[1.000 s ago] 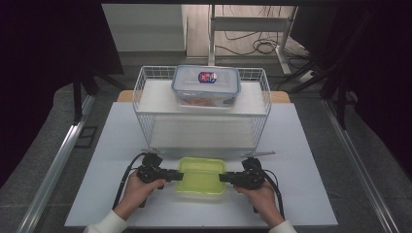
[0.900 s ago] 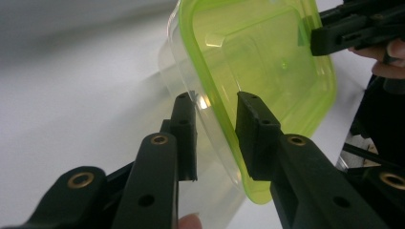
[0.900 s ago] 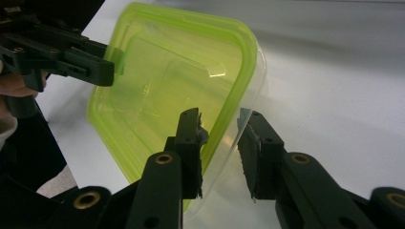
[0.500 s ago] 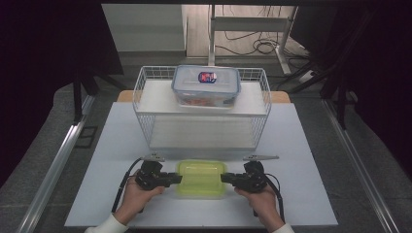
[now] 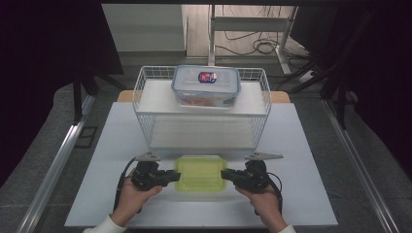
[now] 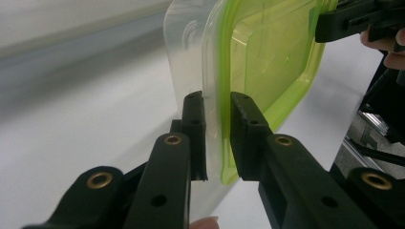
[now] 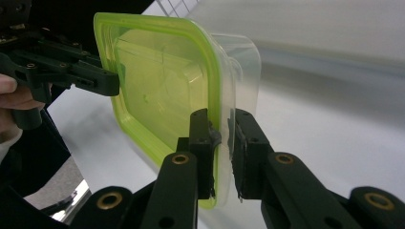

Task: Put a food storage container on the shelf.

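Note:
A clear container with a lime-green lid sits at the front middle of the white table, and both grippers hold its short ends. My left gripper is shut on the left rim, and the green lid edge runs between its jaws. My right gripper is shut on the right rim of the lid, pinched midway between its fingertips. Each gripper view shows the other gripper at the container's far end. I cannot tell whether the container rests on the table or hangs just above it.
A white wire rack stands just behind the container, with a flat shelf on top. A clear box with a blue-rimmed lid rests on that shelf. The table's front edge lies close beneath the person's hands.
The container and both grippers have shifted slightly away from the person, toward the rack. Both grips look the same.

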Demonstrator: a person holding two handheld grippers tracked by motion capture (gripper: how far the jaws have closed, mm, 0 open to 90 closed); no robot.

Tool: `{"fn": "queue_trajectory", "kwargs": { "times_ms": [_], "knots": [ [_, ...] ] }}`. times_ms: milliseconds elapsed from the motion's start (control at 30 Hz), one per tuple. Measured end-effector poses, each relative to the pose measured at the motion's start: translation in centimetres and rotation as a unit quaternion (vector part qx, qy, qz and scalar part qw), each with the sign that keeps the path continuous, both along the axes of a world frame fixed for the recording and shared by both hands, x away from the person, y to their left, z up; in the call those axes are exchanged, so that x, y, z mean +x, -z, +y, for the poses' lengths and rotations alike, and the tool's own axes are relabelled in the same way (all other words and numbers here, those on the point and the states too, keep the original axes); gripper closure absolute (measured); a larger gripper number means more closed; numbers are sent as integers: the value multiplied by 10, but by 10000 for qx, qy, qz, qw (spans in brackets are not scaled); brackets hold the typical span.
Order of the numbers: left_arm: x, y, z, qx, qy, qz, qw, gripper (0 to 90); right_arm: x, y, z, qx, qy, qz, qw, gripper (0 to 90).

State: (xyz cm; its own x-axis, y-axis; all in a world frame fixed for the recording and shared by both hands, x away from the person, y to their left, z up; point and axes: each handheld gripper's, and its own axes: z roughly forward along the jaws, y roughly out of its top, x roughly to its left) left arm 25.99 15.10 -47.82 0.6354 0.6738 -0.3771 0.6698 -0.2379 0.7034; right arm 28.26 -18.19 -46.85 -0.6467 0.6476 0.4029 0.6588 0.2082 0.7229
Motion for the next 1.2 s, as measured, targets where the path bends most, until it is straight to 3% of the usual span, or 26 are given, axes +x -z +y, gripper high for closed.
{"fn": "queue_trajectory", "kwargs": {
  "times_ms": [167,500,667,833,933,1200],
  "knots": [
    [-2,-9,-2,-11,14,-103,9999,775,-3,-13,-1,-86,-61,-258,9996,792],
    [6,-37,-3,34,66,-221,9997,774,3,-35,-3,-76,-75,-392,9992,792],
    [9,-64,-4,44,72,-441,9990,775,4,-61,-4,-47,-51,-588,9982,792],
    [15,-91,-3,-119,72,-593,9981,778,7,-92,-5,-95,-70,-800,9967,791],
    [18,-107,-4,-19,60,-720,9974,778,11,-108,-5,-151,-89,-878,9960,792],
    [35,-139,-2,-106,38,-789,9968,784,25,-141,-4,-81,-55,-984,9951,791]
  ]
}}
